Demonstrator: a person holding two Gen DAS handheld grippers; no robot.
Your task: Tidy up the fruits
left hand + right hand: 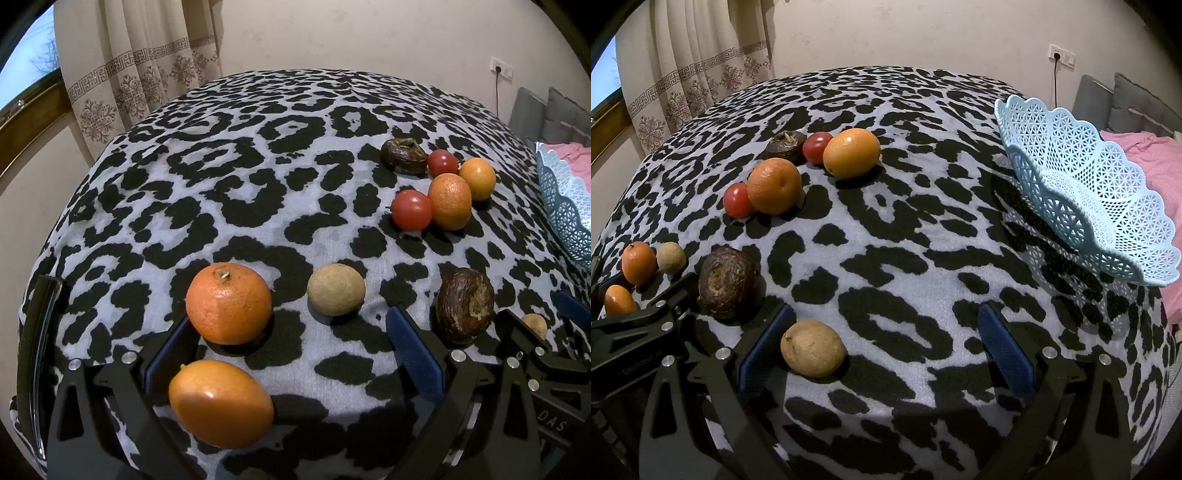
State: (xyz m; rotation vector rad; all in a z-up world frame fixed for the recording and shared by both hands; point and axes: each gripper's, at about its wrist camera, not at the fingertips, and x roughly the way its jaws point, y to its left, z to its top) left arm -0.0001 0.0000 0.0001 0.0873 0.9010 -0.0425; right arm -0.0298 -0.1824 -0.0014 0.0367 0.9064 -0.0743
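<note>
My left gripper (291, 354) is open over the leopard-print cloth. An oval orange fruit (221, 404) lies between its jaws beside the left pad, untouched. A tangerine (228, 303) sits just past that fingertip, with a tan round fruit (336, 290) and a dark brown wrinkled fruit (465, 304) to its right. My right gripper (884, 349) is open too, a tan fruit (812, 348) lying loose near its left pad. Farther back two tomatoes (738, 200), two orange fruits (774, 186) and a dark fruit (786, 146) are clustered. The light blue lattice basket (1108, 177) is empty.
The basket stands tilted at the cloth's right edge, against pink bedding (1152, 155). A curtain (694, 74) and window are at the back left, and a wall socket (1062, 55) at the back right. The two grippers are side by side, nearly touching.
</note>
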